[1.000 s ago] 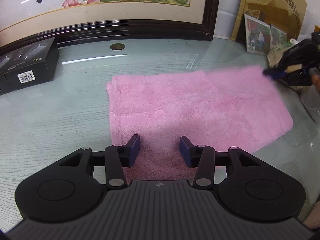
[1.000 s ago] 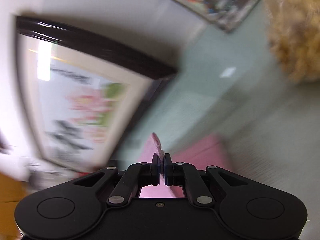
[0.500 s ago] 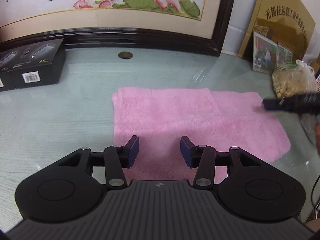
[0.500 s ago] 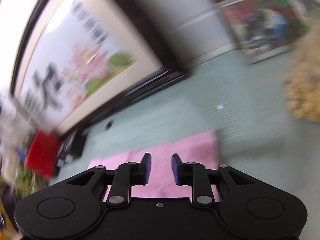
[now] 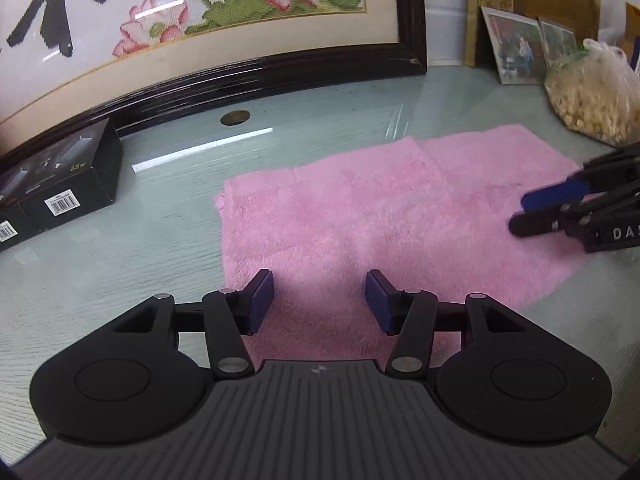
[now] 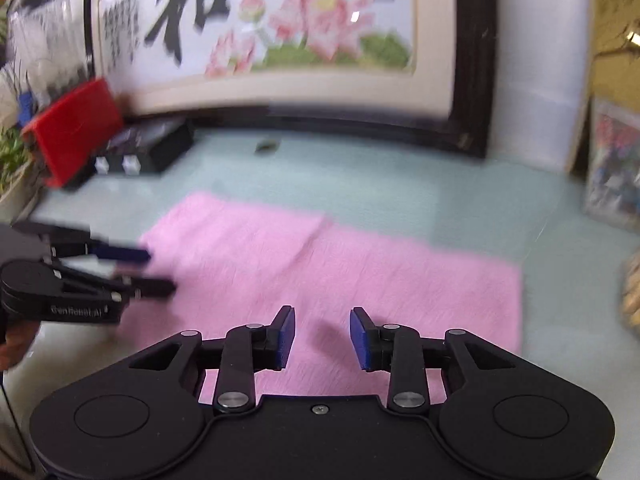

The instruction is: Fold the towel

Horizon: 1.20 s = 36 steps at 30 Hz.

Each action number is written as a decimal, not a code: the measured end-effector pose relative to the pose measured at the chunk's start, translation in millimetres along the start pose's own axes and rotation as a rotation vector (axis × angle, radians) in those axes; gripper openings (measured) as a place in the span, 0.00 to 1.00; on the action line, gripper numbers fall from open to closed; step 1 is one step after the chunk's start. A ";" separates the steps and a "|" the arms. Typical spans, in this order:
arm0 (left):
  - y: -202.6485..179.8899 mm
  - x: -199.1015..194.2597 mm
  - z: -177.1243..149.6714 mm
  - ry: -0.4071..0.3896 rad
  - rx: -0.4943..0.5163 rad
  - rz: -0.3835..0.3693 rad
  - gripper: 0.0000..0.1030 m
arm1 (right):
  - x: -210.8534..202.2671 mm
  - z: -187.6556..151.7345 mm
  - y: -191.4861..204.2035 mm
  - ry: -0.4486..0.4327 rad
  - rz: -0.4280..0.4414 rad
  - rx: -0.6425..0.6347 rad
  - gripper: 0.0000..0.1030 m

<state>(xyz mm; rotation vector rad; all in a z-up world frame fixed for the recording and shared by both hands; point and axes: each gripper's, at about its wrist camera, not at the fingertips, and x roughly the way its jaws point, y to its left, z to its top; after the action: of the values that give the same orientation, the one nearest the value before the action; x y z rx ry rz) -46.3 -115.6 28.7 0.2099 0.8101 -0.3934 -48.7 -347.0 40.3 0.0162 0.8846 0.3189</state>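
Note:
A pink towel (image 5: 360,216) lies flat on the pale green glass table (image 5: 120,248), with a fold line running across it; it also fills the middle of the right wrist view as the towel (image 6: 360,264). My left gripper (image 5: 320,300) hovers over the towel's near edge, jaws opening, nothing between them. My right gripper (image 6: 322,336) hangs over the towel's near right part, jaws opening and empty. The right gripper (image 5: 540,210) shows at the right in the left wrist view, and the left gripper (image 6: 156,272) at the left in the right wrist view.
A large framed lotus embroidery (image 5: 240,20) leans at the back. Black boxes (image 5: 68,184) stand at the left, with a red box (image 6: 72,128) beyond. A plastic bag of nuts (image 5: 592,96) and photos (image 5: 520,52) sit at the back right. A round hole (image 5: 235,117) marks the table.
My right gripper let go of the towel's edge, rolled level and swung toward the near side, jaws opening. The towel's raised part now lies flat. The left gripper opened a little wider.

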 end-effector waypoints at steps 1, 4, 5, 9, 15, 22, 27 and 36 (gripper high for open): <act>2.7 -1.2 -1.2 0.003 -0.012 -0.007 0.49 | -0.3 -6.2 0.0 -0.009 0.005 -0.009 0.31; 6.5 -4.5 -3.0 0.009 -0.022 -0.010 0.49 | -3.1 -10.8 -1.6 -0.013 0.008 -0.017 0.31; 7.2 -5.7 -4.0 0.008 -0.022 -0.009 0.49 | -5.5 -10.3 -4.8 -0.009 0.017 0.010 0.31; 9.0 -8.4 -6.4 0.007 -0.039 -0.007 0.49 | -31.2 -14.1 -41.2 -0.108 0.020 0.229 0.33; 10.8 -9.8 -6.6 0.009 -0.055 -0.012 0.49 | -50.9 -26.1 -92.3 -0.151 -0.119 0.432 0.35; 16.0 -11.7 -5.6 0.019 -0.086 -0.027 0.49 | -33.5 -28.2 -97.7 -0.116 -0.170 0.417 0.39; 22.4 -15.5 -6.2 0.027 -0.106 -0.028 0.49 | -20.6 -31.0 -82.0 -0.091 -0.241 0.337 0.41; 41.4 -16.0 -8.6 0.053 -0.171 -0.014 0.57 | -13.0 -31.5 -61.3 -0.109 -0.297 0.266 0.17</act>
<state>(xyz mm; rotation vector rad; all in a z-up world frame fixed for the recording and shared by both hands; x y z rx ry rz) -44.6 -71.0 36.1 0.0551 0.8936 -0.3309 -64.0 -412.7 21.2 0.1458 0.8027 -0.0776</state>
